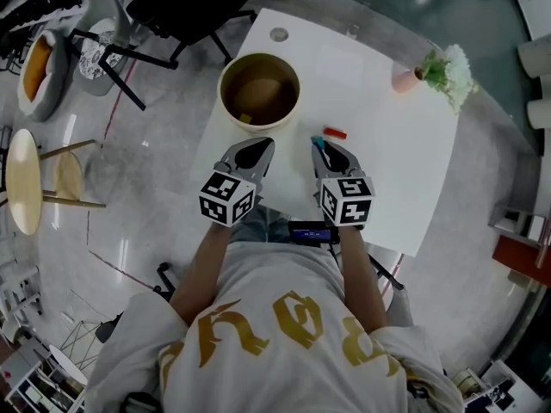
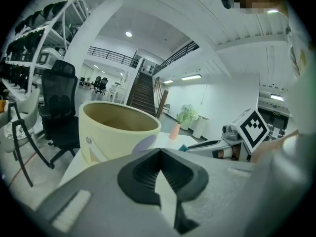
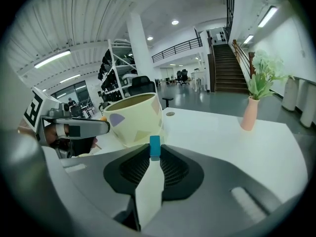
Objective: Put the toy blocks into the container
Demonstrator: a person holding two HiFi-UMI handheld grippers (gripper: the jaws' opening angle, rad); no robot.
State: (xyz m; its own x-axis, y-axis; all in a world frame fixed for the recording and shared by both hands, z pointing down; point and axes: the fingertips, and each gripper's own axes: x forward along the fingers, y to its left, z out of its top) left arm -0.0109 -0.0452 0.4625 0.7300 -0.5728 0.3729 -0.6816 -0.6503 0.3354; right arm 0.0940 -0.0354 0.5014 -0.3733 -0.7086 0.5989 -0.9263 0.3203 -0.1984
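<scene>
A cream round container (image 1: 259,90) stands on the white table (image 1: 387,153), with a yellow block (image 1: 245,119) lying inside it. My left gripper (image 1: 263,143) is shut and empty, its tips just short of the container's near side (image 2: 118,132). My right gripper (image 1: 320,144) is shut on a small blue block (image 3: 154,146) that sticks out at its tips, to the right of the container (image 3: 134,117). A red block (image 1: 335,133) lies on the table just beyond the right gripper. The two grippers sit side by side near the table's front edge.
A pink vase with a green plant (image 1: 406,79) stands at the table's far right corner. A round grommet hole (image 1: 278,34) is behind the container. A black office chair (image 1: 185,7) stands beyond the table, and wooden stools (image 1: 21,179) are on the floor at left.
</scene>
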